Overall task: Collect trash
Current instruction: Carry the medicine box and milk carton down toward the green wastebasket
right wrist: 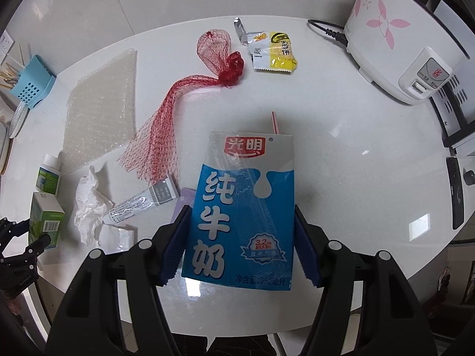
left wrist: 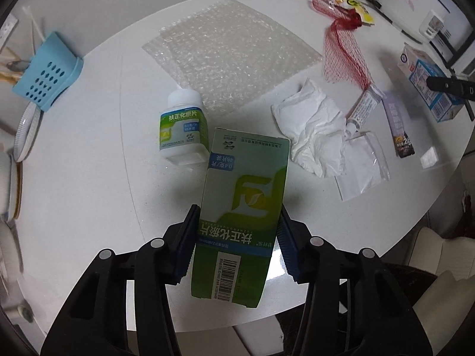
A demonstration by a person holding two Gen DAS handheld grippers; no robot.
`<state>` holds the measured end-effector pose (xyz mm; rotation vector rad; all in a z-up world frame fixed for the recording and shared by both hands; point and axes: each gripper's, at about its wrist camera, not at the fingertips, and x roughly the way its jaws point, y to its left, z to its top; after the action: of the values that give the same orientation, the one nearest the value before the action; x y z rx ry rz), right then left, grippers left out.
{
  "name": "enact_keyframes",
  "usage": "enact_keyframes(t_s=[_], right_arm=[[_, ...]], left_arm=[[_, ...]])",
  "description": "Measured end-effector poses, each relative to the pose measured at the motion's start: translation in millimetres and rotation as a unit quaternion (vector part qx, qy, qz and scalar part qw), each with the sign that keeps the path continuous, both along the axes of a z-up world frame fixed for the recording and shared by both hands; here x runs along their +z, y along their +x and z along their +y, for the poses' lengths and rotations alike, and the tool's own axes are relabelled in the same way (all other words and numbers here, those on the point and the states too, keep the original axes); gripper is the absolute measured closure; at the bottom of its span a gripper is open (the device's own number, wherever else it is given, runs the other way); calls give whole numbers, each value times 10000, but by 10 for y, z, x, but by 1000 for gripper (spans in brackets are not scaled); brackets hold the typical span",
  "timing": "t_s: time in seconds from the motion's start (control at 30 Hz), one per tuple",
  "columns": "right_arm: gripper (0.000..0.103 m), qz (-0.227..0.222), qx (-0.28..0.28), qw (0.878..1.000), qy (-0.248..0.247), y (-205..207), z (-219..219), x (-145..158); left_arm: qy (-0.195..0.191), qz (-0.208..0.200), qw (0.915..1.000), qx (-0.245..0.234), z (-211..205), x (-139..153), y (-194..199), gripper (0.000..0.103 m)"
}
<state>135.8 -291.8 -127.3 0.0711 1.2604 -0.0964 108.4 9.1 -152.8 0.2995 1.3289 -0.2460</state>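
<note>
My left gripper is shut on a green medicine box and holds it above the white round table. My right gripper is shut on a blue and white milk carton with a red straw. On the table lie a white pill bottle, a crumpled tissue, a bubble wrap sheet, a red net bag, a small tube, a clear plastic bag, a purple sachet and a yellow snack wrapper.
A white rice cooker with pink flowers and its cord stand at the back right. A blue holder stands at the table's left edge with plates beside it. A chair shows below the table's right edge.
</note>
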Motion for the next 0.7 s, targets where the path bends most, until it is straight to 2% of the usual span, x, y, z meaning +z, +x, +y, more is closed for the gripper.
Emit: enact_keyframes(t_s=[0.2, 0.4, 0.57, 0.7], right_arm=[[41, -385, 141, 9992, 13, -232, 99, 238], [41, -713, 194, 9972, 76, -557, 194, 440], [41, -984, 328, 9943, 234, -932, 325, 570], [41, -1078, 450, 9925, 374, -1259, 428, 576]], left_arm=[[-283, -539, 9959, 675, 44, 350, -239, 54], [-722, -1077, 9840, 1226, 97, 659, -564, 54], [-944, -1192, 9781, 1420, 124, 728, -860, 54], [-984, -1256, 9776, 1372, 154, 729, -1155, 54]])
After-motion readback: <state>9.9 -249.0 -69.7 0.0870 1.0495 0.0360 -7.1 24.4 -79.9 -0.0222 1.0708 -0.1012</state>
